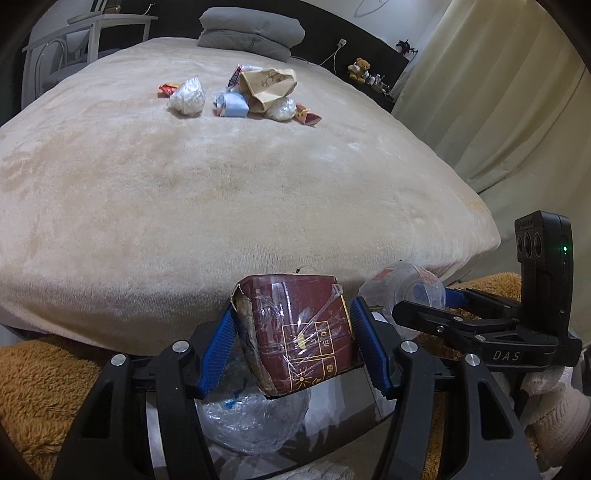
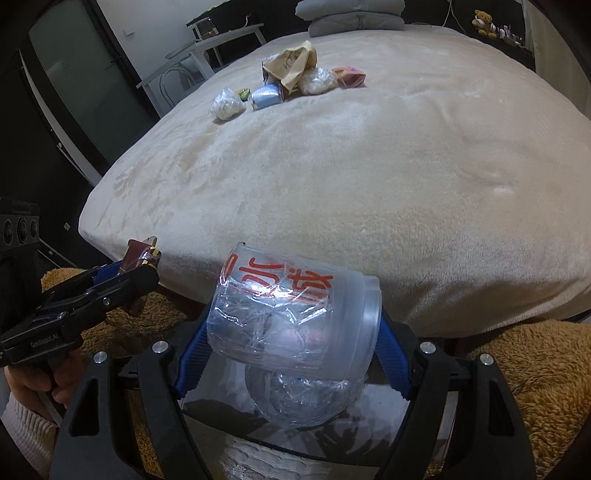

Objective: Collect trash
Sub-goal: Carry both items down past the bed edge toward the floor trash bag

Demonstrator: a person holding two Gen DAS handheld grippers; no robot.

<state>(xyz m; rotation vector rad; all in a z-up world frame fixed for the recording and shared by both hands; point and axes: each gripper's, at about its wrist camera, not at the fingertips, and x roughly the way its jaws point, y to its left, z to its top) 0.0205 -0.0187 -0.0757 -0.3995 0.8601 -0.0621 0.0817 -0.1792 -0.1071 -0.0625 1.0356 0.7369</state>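
Note:
My left gripper (image 1: 293,312) is shut on a dark red box (image 1: 306,332) wrapped in torn clear film, just in front of the bed's near edge. My right gripper (image 2: 291,326) is shut on a clear plastic cup (image 2: 295,314) with red characters, which lies tilted on its side between the blue pads. Each view shows the other tool beside it: the right gripper (image 1: 424,297) with the cup (image 1: 402,284), and the left gripper (image 2: 144,267) with the box (image 2: 138,254). Far up the beige bed (image 1: 184,203) lies a trash pile: a brown paper bag (image 1: 267,86), a white plastic wad (image 1: 186,98), a blue roll (image 1: 232,105) and a red wrapper (image 1: 308,116).
Crumpled clear plastic (image 1: 251,417) lies in a shiny dark container right under both grippers. A brown fuzzy rug (image 1: 37,380) spreads at the bed's foot. A hand in a white sleeve (image 2: 22,398) holds the left tool. A grey pillow (image 1: 251,31), a chair (image 1: 74,44) and a curtain (image 1: 498,92) border the bed.

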